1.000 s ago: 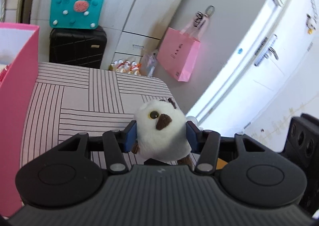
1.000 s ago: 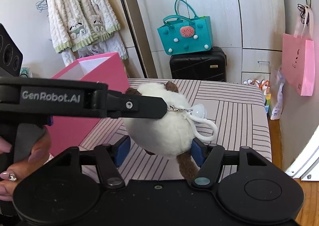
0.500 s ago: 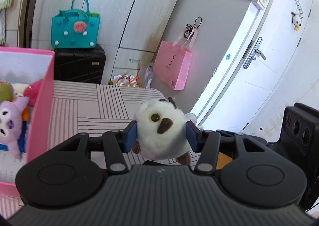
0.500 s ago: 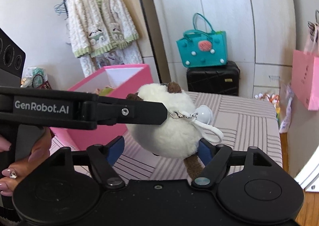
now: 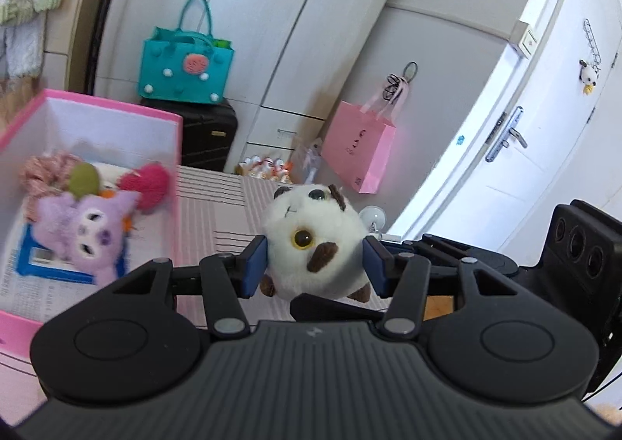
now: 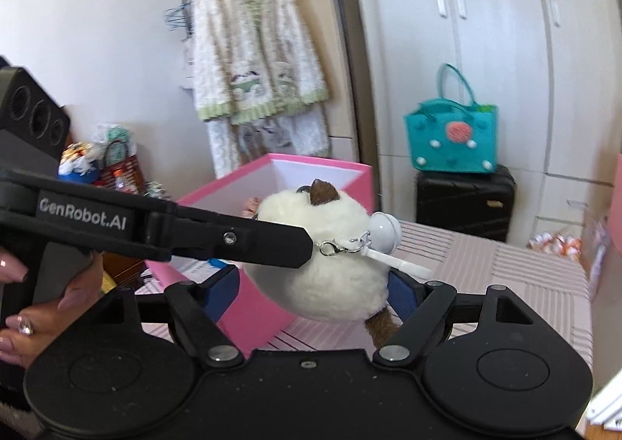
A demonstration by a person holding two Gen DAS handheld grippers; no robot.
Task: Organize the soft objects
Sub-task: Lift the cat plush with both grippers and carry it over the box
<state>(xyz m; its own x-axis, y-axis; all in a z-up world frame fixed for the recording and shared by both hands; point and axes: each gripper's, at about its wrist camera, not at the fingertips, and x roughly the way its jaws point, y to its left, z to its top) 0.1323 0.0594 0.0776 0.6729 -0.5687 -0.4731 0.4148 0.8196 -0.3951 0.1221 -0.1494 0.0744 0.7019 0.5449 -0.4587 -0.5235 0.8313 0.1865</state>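
My left gripper (image 5: 315, 265) is shut on a round white plush owl (image 5: 311, 241) with brown patches and a yellow eye, held in the air above the striped surface. In the right wrist view the owl (image 6: 330, 276) hangs between the pads of my right gripper (image 6: 313, 288), which stand wide and open; the left pad does not touch it. A white clip and bell (image 6: 383, 236) dangle from the owl. The pink box (image 5: 171, 129) sits left of the owl, holding a purple plush (image 5: 85, 230), a red plush (image 5: 147, 183) and others.
The box stands on a striped pink-and-white surface (image 5: 217, 206). Behind it are a teal bag (image 5: 186, 70) on a black suitcase (image 5: 206, 137), a pink paper bag (image 5: 357, 148) and wardrobe doors. A cardigan (image 6: 252, 63) hangs on the far wall.
Both grippers have risen and swung left toward the pink box, so its inside and the plush toys now show. The right gripper's pads have spread apart from the owl.
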